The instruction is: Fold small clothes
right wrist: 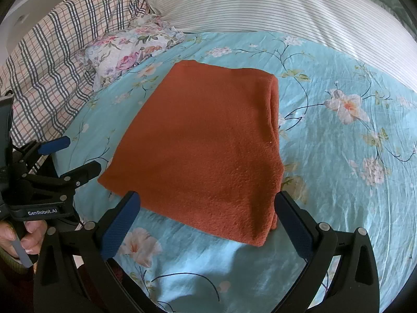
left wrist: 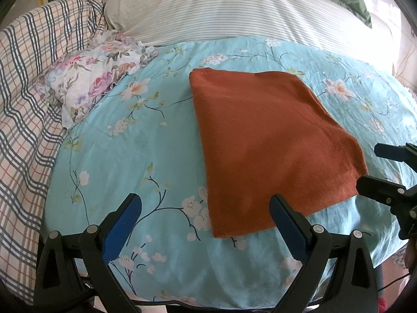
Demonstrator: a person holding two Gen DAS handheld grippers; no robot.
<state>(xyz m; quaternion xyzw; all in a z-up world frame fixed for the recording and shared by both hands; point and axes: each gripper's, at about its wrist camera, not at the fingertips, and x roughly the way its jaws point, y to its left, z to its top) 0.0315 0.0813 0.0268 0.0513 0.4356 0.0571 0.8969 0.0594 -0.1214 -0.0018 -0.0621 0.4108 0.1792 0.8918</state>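
Floral bedsheet under folded orange cloth; both grippers wide, empty.

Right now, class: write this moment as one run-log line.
task: fold small clothes | orange garment: folded flat on floral sheet | left hand-held gripper: open, empty | right hand-held gripper: open, empty

Bright daylight, blown-out right edge, fisheye warping

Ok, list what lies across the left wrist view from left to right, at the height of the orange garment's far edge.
Plaid blanket → floral pillow → turquoise floral bedsheet → folded orange garment → bedsheet again.
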